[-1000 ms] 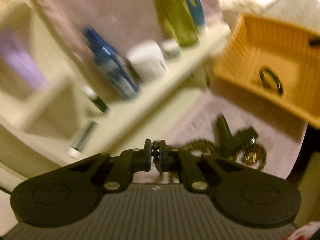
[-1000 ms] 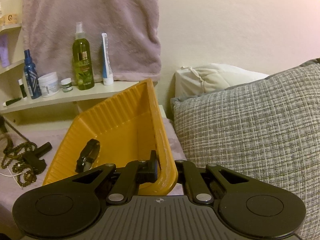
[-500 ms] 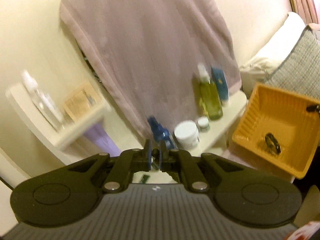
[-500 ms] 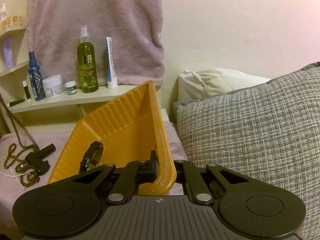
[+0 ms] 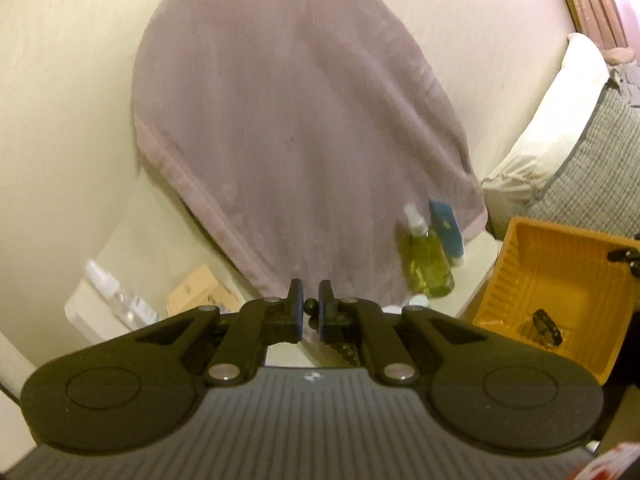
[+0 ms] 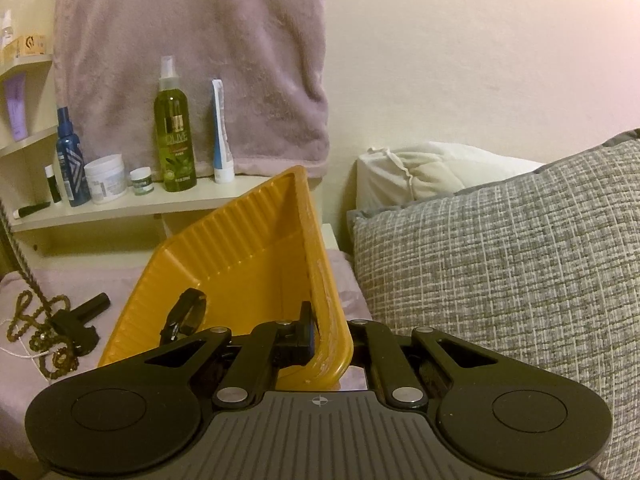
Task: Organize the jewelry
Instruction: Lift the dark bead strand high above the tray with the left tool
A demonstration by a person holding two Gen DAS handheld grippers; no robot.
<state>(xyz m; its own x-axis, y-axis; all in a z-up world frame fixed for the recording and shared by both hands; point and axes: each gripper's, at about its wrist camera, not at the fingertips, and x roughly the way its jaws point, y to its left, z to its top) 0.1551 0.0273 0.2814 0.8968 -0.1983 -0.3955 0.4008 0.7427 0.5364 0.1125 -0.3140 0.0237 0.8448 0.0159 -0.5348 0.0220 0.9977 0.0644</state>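
Note:
My left gripper point(image 5: 310, 306) is shut on a dark bead point(image 5: 310, 304) of a beaded necklace and is raised high, facing the hanging towel. In the right wrist view the necklace's strand point(image 6: 24, 276) runs up from a pile of brown beads point(image 6: 44, 332) on the pink bedcover. My right gripper point(image 6: 332, 336) is shut on the near rim of the tilted yellow tray point(image 6: 248, 256). A dark bracelet point(image 6: 186, 314) lies inside the tray. The tray also shows in the left wrist view point(image 5: 560, 280), lower right, with the bracelet point(image 5: 546, 326) in it.
A black clip-like object point(image 6: 80, 318) lies among the beads. A cream shelf point(image 6: 132, 204) holds an olive spray bottle point(image 6: 175, 136), a blue tube point(image 6: 220, 136), jars and a blue bottle. A mauve towel point(image 6: 192, 40) hangs behind. A grey pillow point(image 6: 500, 272) is to the right.
My left gripper has risen and tilted up with the necklace, so the strand now hangs taut from the pile. The right gripper and tray have barely moved.

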